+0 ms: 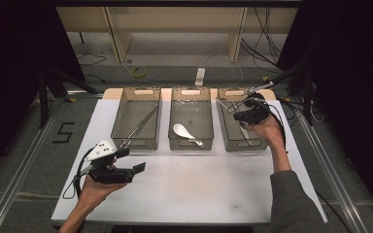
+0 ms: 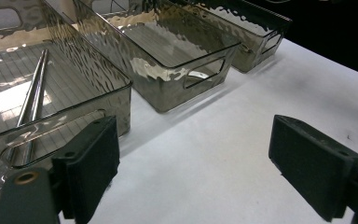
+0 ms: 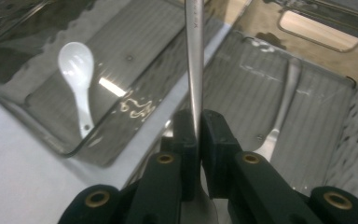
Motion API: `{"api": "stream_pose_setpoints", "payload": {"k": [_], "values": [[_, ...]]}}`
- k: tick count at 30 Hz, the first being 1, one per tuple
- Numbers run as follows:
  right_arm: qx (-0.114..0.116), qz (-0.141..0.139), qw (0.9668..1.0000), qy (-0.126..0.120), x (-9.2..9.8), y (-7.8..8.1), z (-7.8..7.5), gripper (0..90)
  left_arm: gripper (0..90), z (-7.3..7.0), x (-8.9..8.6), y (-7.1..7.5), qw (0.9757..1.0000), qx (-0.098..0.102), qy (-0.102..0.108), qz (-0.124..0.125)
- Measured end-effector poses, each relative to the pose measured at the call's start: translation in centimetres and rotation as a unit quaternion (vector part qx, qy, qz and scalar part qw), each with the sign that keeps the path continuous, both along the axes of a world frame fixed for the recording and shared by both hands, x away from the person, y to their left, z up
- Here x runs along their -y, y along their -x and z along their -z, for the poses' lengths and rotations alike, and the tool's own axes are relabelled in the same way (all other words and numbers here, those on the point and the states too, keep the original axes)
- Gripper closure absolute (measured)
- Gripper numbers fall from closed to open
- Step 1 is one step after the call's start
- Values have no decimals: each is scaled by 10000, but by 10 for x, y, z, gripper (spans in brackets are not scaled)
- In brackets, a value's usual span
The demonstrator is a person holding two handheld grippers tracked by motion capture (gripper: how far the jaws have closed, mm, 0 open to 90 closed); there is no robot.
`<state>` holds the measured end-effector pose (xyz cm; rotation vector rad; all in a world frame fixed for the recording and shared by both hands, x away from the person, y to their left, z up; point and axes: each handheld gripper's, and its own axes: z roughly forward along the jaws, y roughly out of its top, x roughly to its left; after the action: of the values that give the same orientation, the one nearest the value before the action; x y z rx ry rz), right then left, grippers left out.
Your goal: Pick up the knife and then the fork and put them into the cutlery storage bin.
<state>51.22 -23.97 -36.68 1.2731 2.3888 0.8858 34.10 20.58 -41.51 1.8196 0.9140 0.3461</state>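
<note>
Sorting looks nearly finished: the right gripper [image 3: 198, 140] is clamped on a metal utensil [image 3: 194, 60] above the right tray [image 1: 233, 143] at the tabletop's far edge; the left gripper [image 2: 205, 168] waits, jaws apart.

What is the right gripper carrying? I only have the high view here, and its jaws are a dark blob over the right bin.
Observer: The right gripper is shut on a slim metal utensil handle, seen in its own view.
Operator: Anything already in that right bin?
Observer: Yes, a metal fork lies on its floor.
Operator: And the left gripper, is it holding something?
Observer: No, its jaws stand wide open over bare white table, beside the left bin with the metal chopsticks.
</note>
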Motion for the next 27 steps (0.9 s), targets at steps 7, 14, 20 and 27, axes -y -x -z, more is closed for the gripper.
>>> {"api": "stream_pose_setpoints", "payload": {"k": [7, 14, 20, 27], "values": [[-188, 356, 9991, 117, 6, -14, 14, 853, 157, -1, 0, 0, 10000, 32, 39, -5], [-230, 667, 9974, 119, 7, -23, 22, 851, 156, -1, 0, 0, 10000, 25, 12, 13], [-270, 917, 9954, -41, 7, -30, 27, 810, 157, -1, -1, 0, 10000, 6, 18, 3], [-199, 737, 9967, -265, 3, -25, 24, 639, 157, 0, -1, 0, 10000, -10, 15, 7]]}}
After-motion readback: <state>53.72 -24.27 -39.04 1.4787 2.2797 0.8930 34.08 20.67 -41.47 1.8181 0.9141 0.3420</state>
